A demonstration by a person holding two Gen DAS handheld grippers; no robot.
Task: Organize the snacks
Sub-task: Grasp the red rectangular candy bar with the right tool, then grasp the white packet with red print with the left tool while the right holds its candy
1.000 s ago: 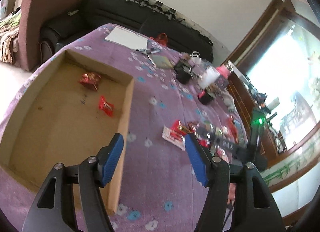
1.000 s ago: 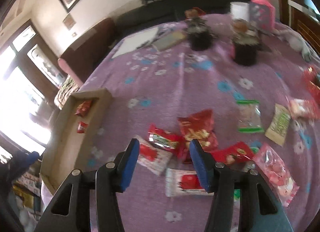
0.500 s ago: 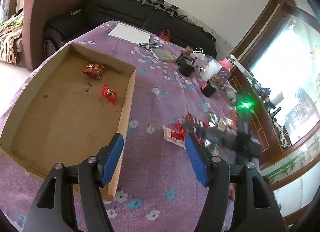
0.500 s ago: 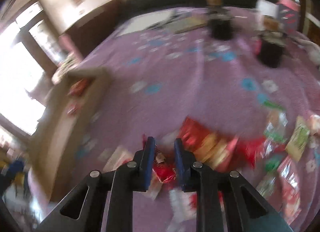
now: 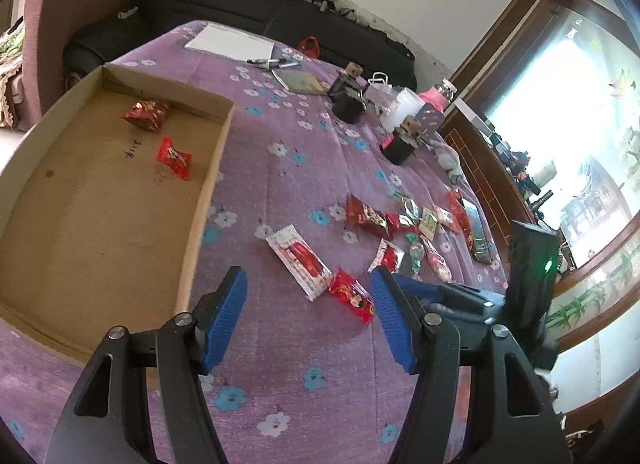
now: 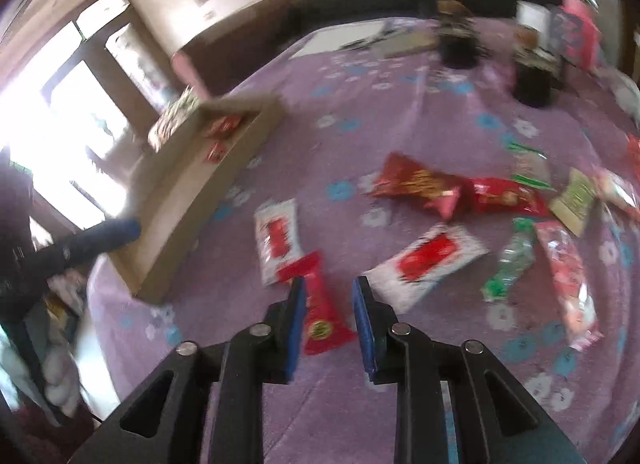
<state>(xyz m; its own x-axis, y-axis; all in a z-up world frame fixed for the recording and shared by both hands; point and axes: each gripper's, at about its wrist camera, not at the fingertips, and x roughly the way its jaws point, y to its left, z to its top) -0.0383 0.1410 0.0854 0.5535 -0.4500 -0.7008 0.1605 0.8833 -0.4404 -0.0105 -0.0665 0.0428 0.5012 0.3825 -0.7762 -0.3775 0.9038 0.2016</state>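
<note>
— Where's the red packet (image 6: 320,306)?
— Between my right claw's (image 6: 327,292) pads; jaws just eased apart, grip unclear. Left claw (image 5: 308,296) hangs half open, empty. Box (image 5: 208,167) far left.

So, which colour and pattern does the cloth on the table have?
The cloth is purple with small white and blue flowers; the left wrist view shows it best.

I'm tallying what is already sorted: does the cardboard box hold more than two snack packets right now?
No, the left wrist view shows just two red packets lying on the floor of the cardboard box.
</note>
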